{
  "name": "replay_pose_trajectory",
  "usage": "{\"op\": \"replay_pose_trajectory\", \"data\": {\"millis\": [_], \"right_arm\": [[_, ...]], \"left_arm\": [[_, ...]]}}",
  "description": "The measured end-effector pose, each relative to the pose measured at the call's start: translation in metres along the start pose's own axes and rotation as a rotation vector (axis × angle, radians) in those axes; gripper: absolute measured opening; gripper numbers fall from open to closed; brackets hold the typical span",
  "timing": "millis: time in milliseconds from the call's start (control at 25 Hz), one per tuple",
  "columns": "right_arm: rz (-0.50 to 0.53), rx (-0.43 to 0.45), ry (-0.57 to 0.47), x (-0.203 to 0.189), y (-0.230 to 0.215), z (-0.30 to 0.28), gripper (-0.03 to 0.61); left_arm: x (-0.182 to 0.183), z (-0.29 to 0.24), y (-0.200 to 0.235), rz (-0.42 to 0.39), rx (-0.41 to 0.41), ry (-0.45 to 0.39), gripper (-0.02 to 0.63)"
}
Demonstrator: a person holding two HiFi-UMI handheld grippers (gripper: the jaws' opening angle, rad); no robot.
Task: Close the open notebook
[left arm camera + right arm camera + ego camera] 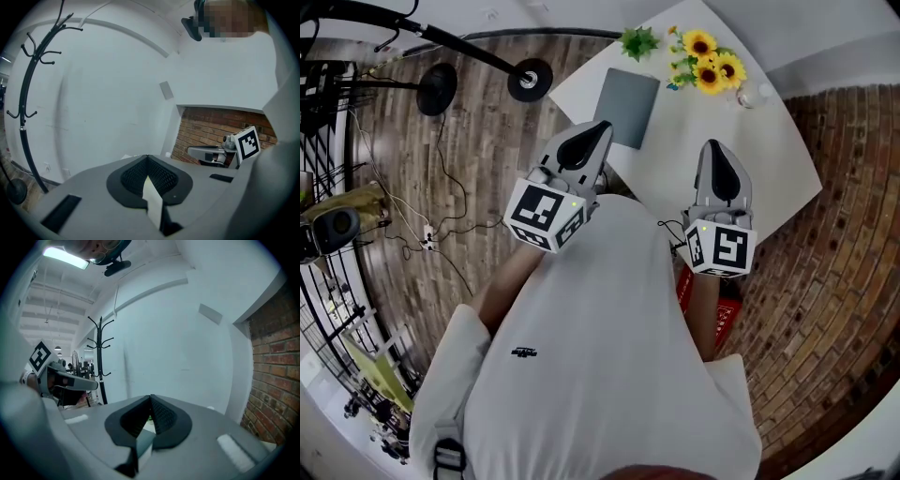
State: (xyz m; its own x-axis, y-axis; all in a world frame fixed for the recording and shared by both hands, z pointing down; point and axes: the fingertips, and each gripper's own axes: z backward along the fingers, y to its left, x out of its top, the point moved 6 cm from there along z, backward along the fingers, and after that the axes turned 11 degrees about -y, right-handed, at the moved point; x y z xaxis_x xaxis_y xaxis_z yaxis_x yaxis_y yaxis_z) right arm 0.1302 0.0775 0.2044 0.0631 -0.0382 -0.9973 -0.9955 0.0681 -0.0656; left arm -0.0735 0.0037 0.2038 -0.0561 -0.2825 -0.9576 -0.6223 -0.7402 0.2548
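Seen from above, a grey notebook [626,106] lies flat on the white table [769,150] at upper centre, its cover seemingly already down. The left gripper [598,131] and right gripper [713,150] hover at the table's near edge, jaws pressed together, empty. Probably only a check remains.

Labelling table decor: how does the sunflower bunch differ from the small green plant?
The sunflower bunch has yellow blooms with dark centres; the green plant is plain green. The sunflower bunch is larger than the green plant. The green plant sits by the notebook's far end; the sunflower bunch further right. Both stand at the table's far edge.
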Motion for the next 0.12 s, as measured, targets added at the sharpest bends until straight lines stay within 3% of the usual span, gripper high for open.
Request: {"op": "replay_pose_trajectory", "data": {"millis": [120], "right_arm": [[0.001, 0.009, -0.001, -0.0017, 0.0, -0.0018, 0.009]], "left_arm": [[-0.001, -0.0009, -0.001, -0.004, 0.005, 0.001, 0.009]]}}
